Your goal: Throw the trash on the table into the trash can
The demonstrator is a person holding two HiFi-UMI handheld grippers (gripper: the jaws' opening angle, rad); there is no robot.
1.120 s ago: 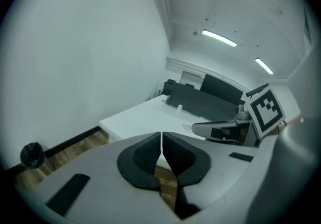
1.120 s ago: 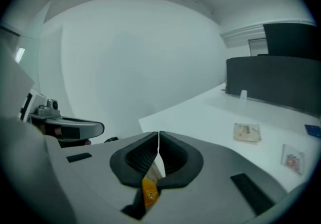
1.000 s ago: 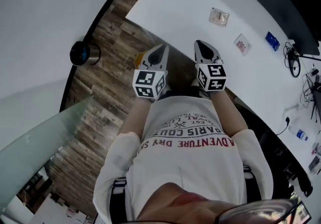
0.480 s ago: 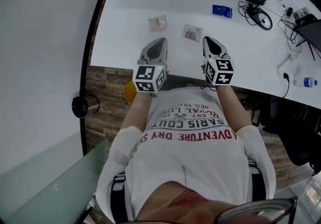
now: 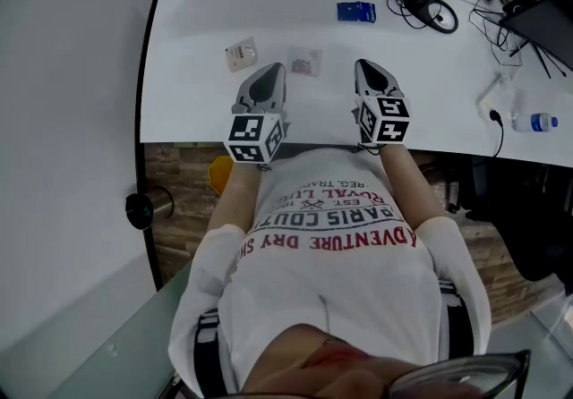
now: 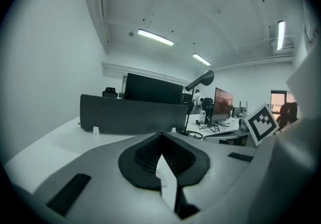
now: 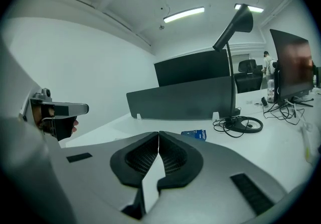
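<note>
Far left, on the wood-plank floor: dark cylindrical container (image 5: 148, 207), well apart from the white bench (image 5: 197, 111). On the bench, small beige wrapper (image 5: 240, 54), just left of the left gripper (image 5: 271, 72), jaws pressed together on nothing. Between the two gripper tips, clear pinkish wrapper (image 5: 304, 62). Right gripper (image 5: 363, 68) likewise closed and empty, over bare benchtop. Farther back, flat blue packet (image 5: 356, 12). Beside it, coiled black cables (image 5: 421, 8). Far right, clear plastic bottle (image 5: 534, 123) lying on the bench.
</note>
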